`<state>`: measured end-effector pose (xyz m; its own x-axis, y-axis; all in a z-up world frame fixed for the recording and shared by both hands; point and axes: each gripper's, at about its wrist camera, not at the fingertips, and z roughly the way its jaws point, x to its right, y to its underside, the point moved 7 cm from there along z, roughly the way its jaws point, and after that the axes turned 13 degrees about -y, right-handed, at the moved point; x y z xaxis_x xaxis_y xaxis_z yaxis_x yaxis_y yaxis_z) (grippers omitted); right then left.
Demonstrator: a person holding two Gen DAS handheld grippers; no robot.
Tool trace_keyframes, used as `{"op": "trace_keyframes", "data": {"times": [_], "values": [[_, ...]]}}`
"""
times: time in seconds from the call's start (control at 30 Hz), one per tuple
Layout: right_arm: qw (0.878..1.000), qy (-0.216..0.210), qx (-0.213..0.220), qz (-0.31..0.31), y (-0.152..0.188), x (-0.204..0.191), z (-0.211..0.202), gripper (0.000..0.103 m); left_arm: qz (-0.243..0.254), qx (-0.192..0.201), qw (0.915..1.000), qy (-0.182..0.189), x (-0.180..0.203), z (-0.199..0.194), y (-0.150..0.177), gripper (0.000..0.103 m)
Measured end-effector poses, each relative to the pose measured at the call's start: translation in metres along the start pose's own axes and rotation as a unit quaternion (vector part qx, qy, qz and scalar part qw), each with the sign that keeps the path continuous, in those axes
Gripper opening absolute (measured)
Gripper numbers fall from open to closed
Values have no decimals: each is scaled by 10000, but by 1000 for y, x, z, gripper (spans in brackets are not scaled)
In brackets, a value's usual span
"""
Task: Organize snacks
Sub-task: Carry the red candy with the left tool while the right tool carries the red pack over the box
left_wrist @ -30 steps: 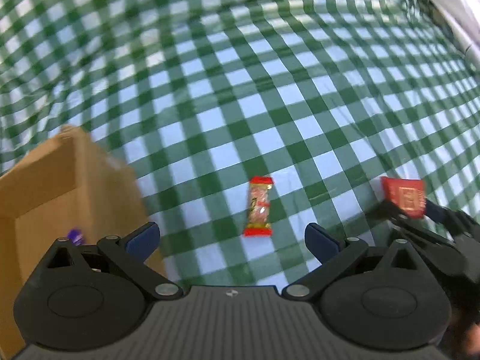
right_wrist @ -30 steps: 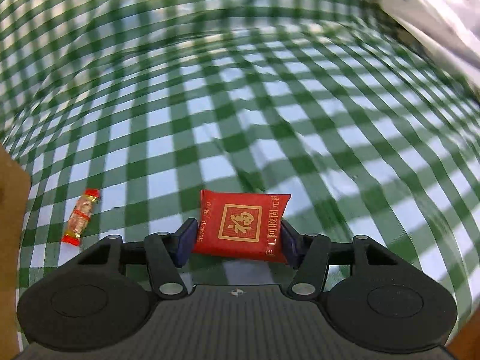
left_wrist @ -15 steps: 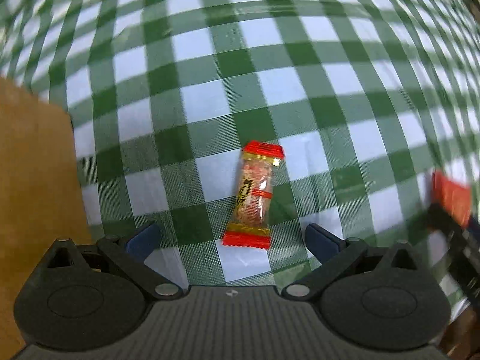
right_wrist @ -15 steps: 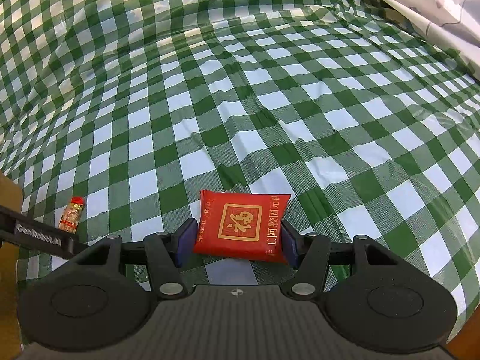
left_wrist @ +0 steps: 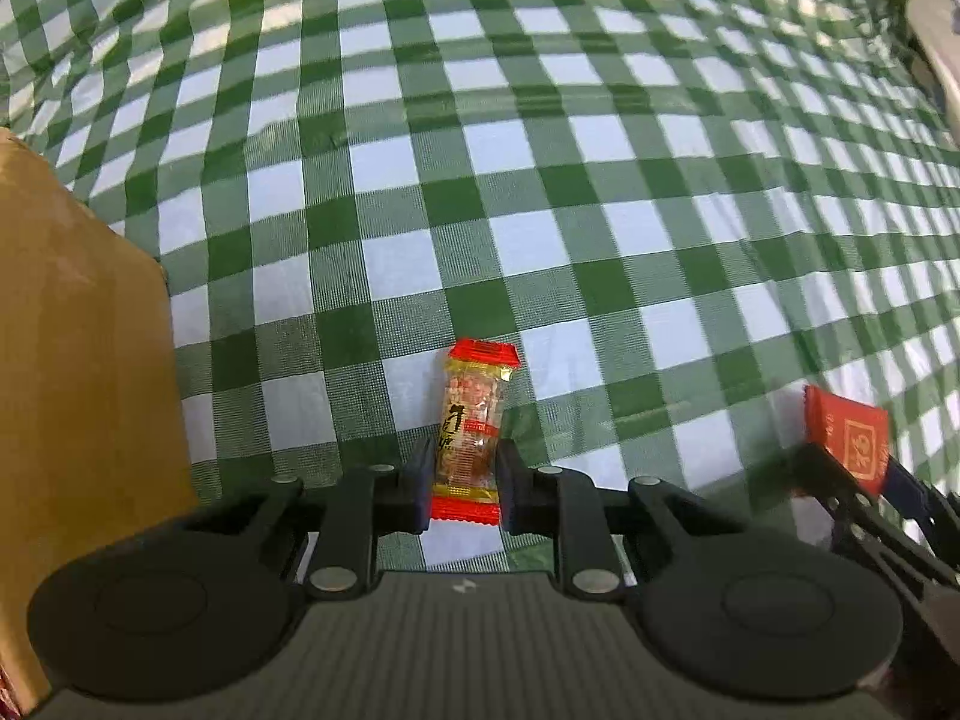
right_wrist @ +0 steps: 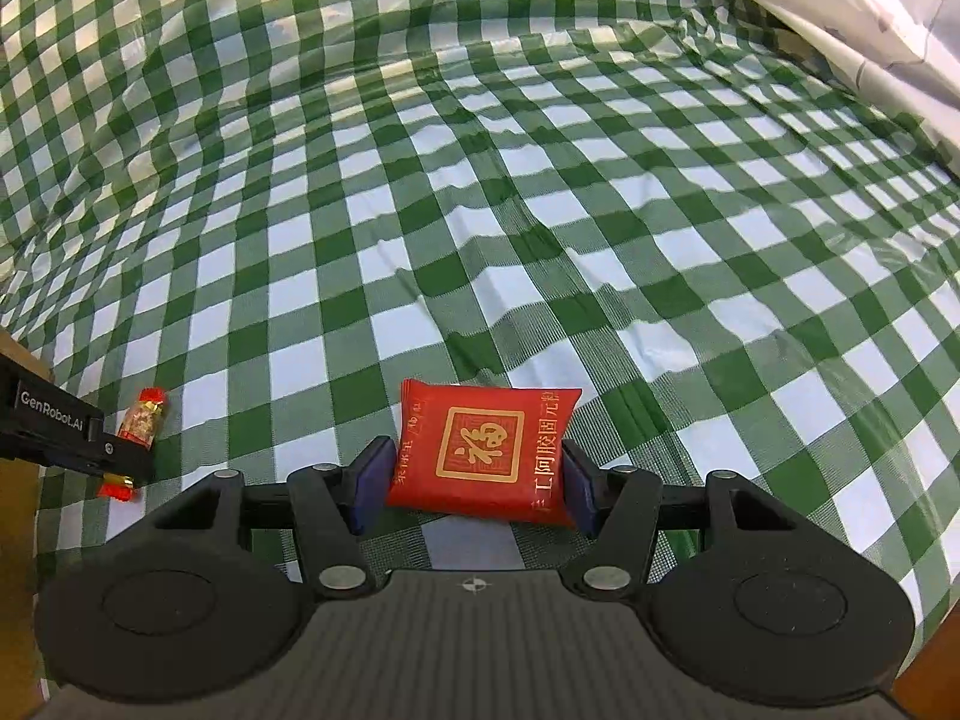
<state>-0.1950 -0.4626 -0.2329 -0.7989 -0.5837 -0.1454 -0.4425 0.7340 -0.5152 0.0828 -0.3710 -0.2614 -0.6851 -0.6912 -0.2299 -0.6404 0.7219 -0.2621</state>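
While the left wrist view looks down on the green checked cloth (left_wrist: 540,192), the left gripper (left_wrist: 465,483) has its jaws closed against both sides of a small red-ended candy (left_wrist: 471,432), which lies lengthwise between them on the cloth. A cardboard box (left_wrist: 78,360) stands close at the left, and the red packet (left_wrist: 849,435) shows at the far right.

From the right wrist view, the right gripper (right_wrist: 474,483) has its jaws pressed to either side of that red packet (right_wrist: 483,450), gold character facing up. Off to the left sits the candy (right_wrist: 139,425), crossed by the left gripper's dark finger (right_wrist: 72,447).
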Motion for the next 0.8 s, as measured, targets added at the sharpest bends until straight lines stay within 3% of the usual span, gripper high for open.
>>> {"op": "trace_keyframes", "data": {"times": [0.43, 0.6, 0.8], "values": [[9966, -518, 449, -448, -18, -64, -70, 60, -535, 994, 9914, 668, -50, -131, 45, 23], [9930, -858, 486, -646, -14, -101, -104, 60, -827, 1382, 9850, 616, -95, -179, 73, 23], [9844, -1470, 326, -913, 9, -155, -137, 60, -1187, 1753, 9770, 273, -159, -217, 122, 23]]}}
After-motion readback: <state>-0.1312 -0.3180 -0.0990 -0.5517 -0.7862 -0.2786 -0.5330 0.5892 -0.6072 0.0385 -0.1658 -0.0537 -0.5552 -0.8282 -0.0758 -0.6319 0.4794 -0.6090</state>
